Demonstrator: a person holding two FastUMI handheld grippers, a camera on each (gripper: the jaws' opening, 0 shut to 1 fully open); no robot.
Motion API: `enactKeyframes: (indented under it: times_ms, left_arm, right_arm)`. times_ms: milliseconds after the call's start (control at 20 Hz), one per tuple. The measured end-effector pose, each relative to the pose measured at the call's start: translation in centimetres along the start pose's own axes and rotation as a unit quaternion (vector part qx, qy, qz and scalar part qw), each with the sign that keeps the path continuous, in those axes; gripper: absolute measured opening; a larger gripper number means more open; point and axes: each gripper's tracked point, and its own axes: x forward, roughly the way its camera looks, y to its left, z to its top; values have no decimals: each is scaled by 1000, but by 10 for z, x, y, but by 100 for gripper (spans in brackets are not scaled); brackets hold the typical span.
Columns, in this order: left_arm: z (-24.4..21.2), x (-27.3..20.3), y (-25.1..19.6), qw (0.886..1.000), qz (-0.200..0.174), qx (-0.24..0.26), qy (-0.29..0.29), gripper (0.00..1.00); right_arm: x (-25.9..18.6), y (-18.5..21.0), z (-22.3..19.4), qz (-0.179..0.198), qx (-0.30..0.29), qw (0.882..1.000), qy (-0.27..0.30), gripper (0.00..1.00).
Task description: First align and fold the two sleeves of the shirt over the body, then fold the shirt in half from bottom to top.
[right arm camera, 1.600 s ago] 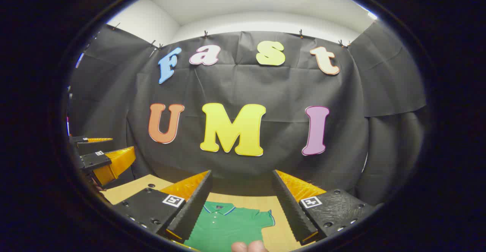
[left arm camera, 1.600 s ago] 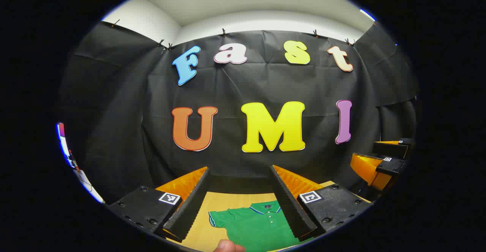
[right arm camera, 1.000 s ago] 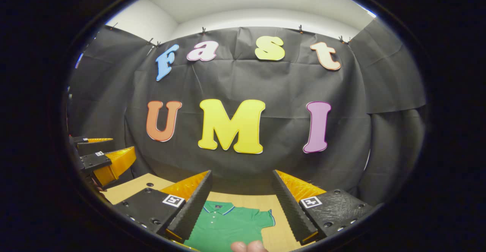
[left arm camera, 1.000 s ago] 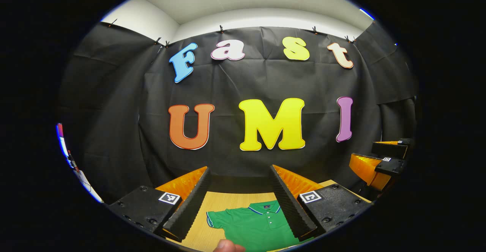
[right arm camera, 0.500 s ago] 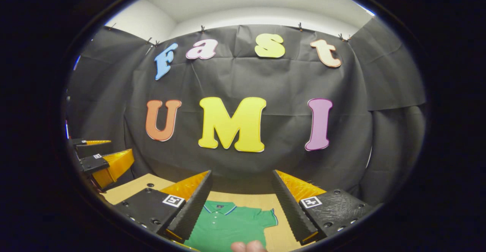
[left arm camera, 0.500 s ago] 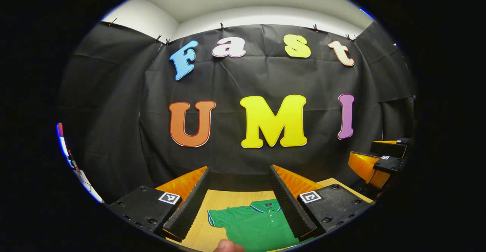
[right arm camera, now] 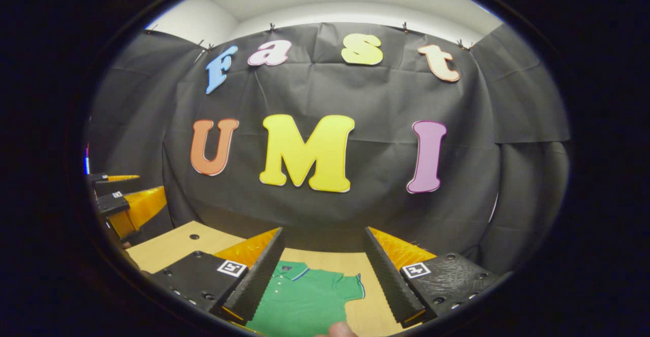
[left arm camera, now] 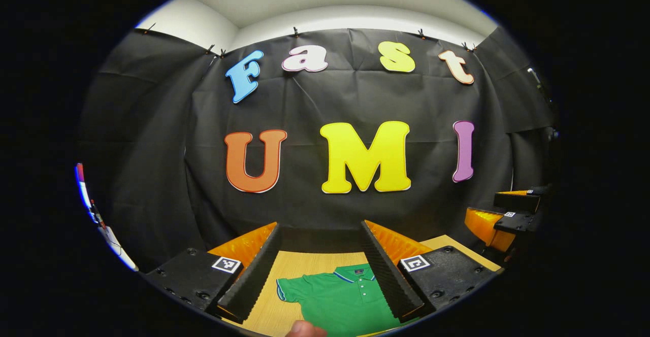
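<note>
Both grippers hang released above the table: left gripper and right gripper, jaws wide apart, touching nothing. Beyond them the green shirt lies flat on the wooden table, collar toward its far edge.

Black cloth wall clipped up along top, white wall and ceiling above, light wooden table below.

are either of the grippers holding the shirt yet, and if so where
Nothing is held. The left gripper and right gripper both have their jaws open above the green shirt, which lies flat on the table.
</note>
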Motion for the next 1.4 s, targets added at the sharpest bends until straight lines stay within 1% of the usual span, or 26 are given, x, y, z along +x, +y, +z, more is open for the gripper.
enactKeyframes:
  times_ms: [50, 100, 150, 300, 500, 550, 600, 700, 750, 800, 950, 1150, 1350, 1400]
  left_arm:
    - [-1, 0, -1, 1000, 0, 0, 0, 98]
    - [-1, 1, -3, 1000, 0, -1, 2, 98]
    - [-2, 2, -6, 1000, 1, -1, 2, 98]
    - [-1, 6, -14, 1000, 2, -1, 4, 98]
    - [-10, 12, -24, 1000, 8, 5, 14, 98]
    - [-12, 14, -26, 1000, 10, 6, 17, 98]
    - [-14, 15, -29, 1000, 11, 7, 20, 98]
    - [-17, 19, -34, 1000, 16, 10, 25, 98]
    - [-20, 21, -35, 999, 19, 12, 29, 98]
    - [-23, 22, -37, 999, 21, 14, 31, 98]
    - [-29, 27, -42, 999, 28, 18, 37, 98]
    - [-41, 33, -50, 998, 31, 30, 50, 98]
    - [-49, 32, -52, 996, 37, 46, 61, 98]
    - [-51, 31, -51, 996, 40, 52, 63, 98]
  right_arm:
    - [5, -5, -7, 0, -2, 1000, 8, 95]
    - [10, -10, -15, 0, -3, 1000, 16, 97]
    - [16, -17, -24, -2, -6, 1000, 24, 95]
    - [37, -38, -56, -6, -12, 998, 58, 95]
    - [73, -67, -107, -4, 1, 994, 112, 95]
    - [82, -73, -121, -3, 6, 992, 125, 97]
    - [93, -80, -134, -2, 9, 990, 138, 95]
    - [116, -91, -163, 4, 15, 985, 169, 95]
    - [125, -96, -179, 7, 15, 983, 182, 97]
    - [136, -101, -193, 9, 14, 981, 195, 95]
    - [166, -113, -238, 16, 13, 972, 234, 96]
    - [197, -117, -287, 31, 8, 963, 268, 95]
    - [225, -119, -322, 34, 8, 956, 291, 95]
    - [231, -119, -328, 35, 10, 955, 296, 97]
